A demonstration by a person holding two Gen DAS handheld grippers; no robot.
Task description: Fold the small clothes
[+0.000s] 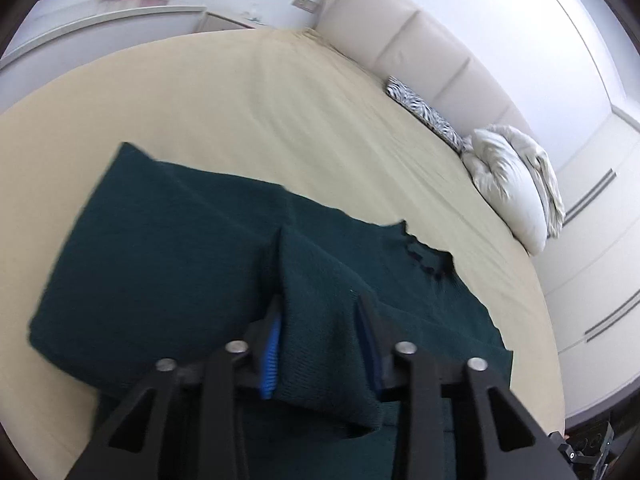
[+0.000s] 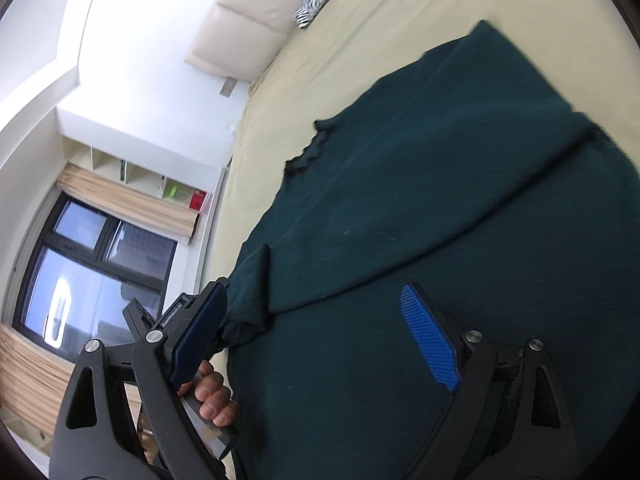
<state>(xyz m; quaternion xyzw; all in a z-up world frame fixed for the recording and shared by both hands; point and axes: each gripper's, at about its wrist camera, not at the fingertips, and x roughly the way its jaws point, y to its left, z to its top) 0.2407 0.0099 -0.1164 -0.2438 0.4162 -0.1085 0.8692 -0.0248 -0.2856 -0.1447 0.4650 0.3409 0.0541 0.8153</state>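
Note:
A dark green knitted sweater lies spread flat on a beige bed sheet, its ruffled neckline toward the right. My left gripper is shut on a raised fold of the sweater, and the knit fills the gap between the blue pads. In the right wrist view the sweater fills most of the frame. My right gripper hovers open just above it, with only flat cloth beneath its spread fingers. A bunched sleeve end sits beside its left finger, and a person's hand shows behind that finger.
A padded cream headboard borders the bed. A zebra-print cushion and a white pillow lie against it. White wardrobe doors stand at the right. A dark window and shelves are beyond the bed's edge.

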